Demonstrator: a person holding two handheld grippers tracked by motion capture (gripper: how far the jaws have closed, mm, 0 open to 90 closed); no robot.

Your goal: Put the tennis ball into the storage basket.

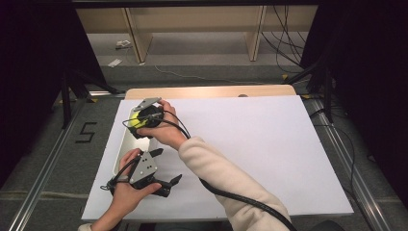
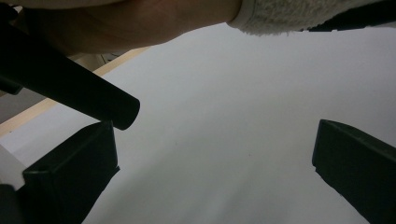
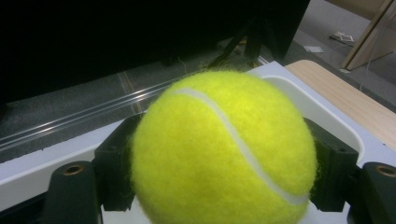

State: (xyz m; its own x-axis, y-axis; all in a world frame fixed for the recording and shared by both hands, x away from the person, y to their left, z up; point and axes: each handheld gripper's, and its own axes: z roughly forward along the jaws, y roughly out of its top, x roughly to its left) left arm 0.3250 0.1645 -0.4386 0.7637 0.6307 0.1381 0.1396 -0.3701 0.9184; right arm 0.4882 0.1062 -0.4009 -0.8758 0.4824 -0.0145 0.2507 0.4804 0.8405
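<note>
My right hand-held gripper (image 1: 139, 121) clamps the tennis ball (image 3: 222, 149) over the white tray (image 3: 322, 112), left of frame; I should lower gently before letting go. My left hand-held gripper (image 1: 166, 185) idles wide.

Fuzzy yellow-green tennis ball (image 3: 222, 149) with curving white seam; black gripper jaws; long white plastic tray (image 3: 322, 105); white sheet (image 1: 250, 144) over pale wooden tabletop (image 1: 211, 91); cream fleece sleeve (image 1: 226, 180).

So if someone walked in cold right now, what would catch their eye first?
The bright yellow tennis ball, clamped between the jaws of the right hand-held gripper above the white tray at the table's left edge. Next, the left hand-held gripper, jaws wide apart and holding nothing, low over the white sheet nearer the person.
</note>
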